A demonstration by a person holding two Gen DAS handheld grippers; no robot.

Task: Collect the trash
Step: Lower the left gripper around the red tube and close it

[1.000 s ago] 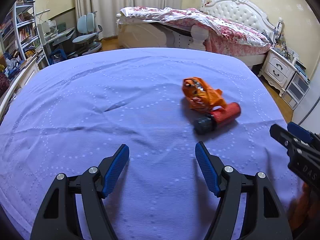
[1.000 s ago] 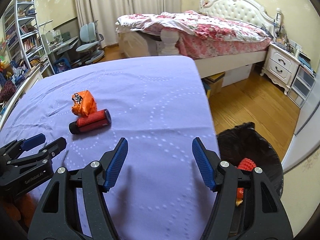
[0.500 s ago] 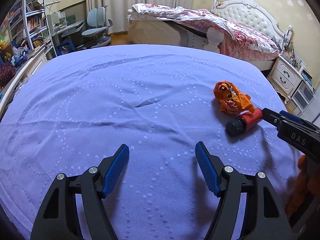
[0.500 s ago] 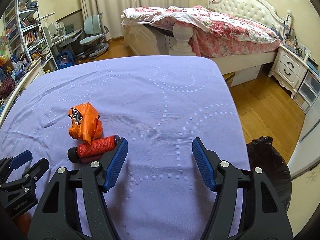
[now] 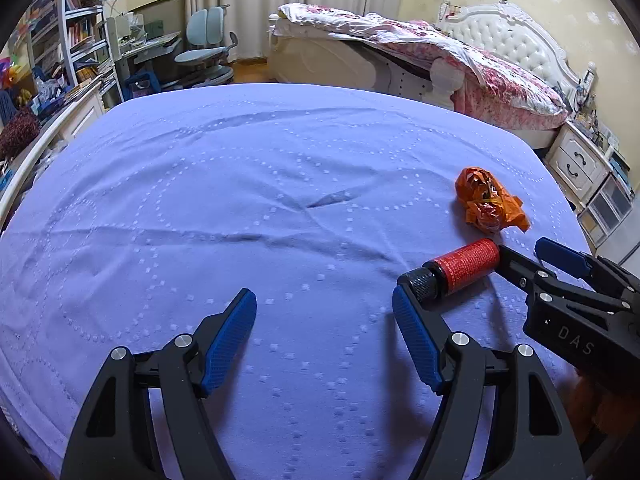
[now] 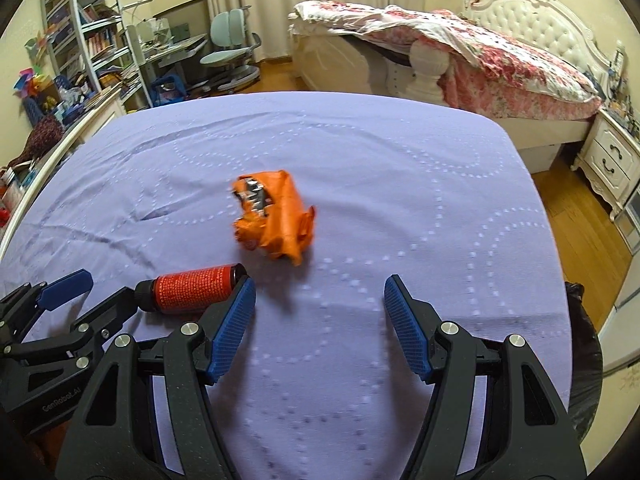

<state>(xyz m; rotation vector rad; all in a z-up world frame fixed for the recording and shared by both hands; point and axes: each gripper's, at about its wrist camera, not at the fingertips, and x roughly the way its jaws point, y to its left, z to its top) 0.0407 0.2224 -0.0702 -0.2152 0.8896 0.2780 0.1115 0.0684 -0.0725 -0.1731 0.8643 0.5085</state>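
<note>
**Both tongs apart and empty over two pieces of trash**

Counter [image 5: 200, 200], under a lilac cloth, fills both views; each pair of tongs points down at it from the near edge. Nothing else lies on the cloth but the two trash items, which sit close together, likely so that one reach serves both.

Left tongs [image 5: 324, 332]: jaws apart, nothing between them. Red bottle [image 5: 466, 266] lies on its side just ahead of and outside their right-hand jaw, black cap nearest that jaw's tip.

Right tongs [image 6: 318, 322]: jaws apart, nothing between them. The bottle lies just outside their left-hand jaw, its base end at that jaw's tip; contact cannot be told. Crumpled orange wrapper [image 6: 274, 218] sits ahead of these tongs, a little left of their centre line, beyond the bottle. Judgement: the right tongs are better lined up for the wrapper.

View differences. The right wrist view alone shows the black bin bag [image 6: 582, 360] at the right edge, below the counter's side, and the silver print on the wrapper. The left wrist view alone shows the bottle's cap end clearly.
</note>
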